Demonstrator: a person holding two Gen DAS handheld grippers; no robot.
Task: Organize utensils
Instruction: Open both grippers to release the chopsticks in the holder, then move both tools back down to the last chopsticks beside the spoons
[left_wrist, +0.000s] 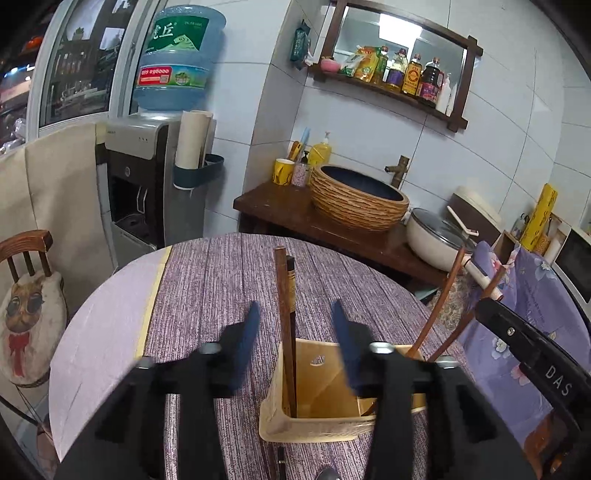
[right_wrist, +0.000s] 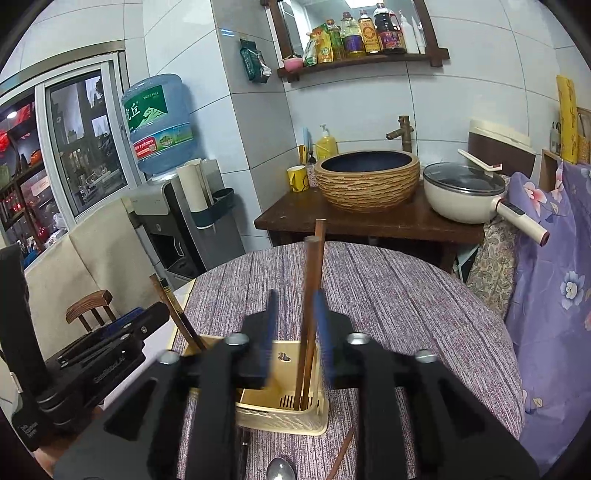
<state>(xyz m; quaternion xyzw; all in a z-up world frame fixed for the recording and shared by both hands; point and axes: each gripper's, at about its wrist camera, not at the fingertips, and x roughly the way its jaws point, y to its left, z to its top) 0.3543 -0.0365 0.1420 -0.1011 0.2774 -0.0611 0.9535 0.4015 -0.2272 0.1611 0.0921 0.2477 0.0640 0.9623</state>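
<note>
A beige utensil holder (left_wrist: 314, 410) stands on the round purple table (left_wrist: 207, 295). Brown chopsticks (left_wrist: 286, 317) stand in its left corner, and two more (left_wrist: 439, 306) lean out of its right corner. My left gripper (left_wrist: 295, 332) is open above the holder, its fingers either side of the left chopsticks without touching. In the right wrist view my right gripper (right_wrist: 295, 325) is open above the holder (right_wrist: 291, 413), with the right pair of chopsticks (right_wrist: 310, 314) standing between its fingers. The other pair (right_wrist: 177, 314) leans left. A spoon (right_wrist: 280, 470) and a loose chopstick (right_wrist: 341, 456) lie near the table's front.
A wooden counter (left_wrist: 295, 218) behind the table carries a woven basin (left_wrist: 356, 195) and a white pot (left_wrist: 436, 236). A water dispenser (left_wrist: 147, 177) stands at left, a chair with a cat cushion (left_wrist: 29, 314) beside the table, and purple floral cloth (right_wrist: 554, 280) at right.
</note>
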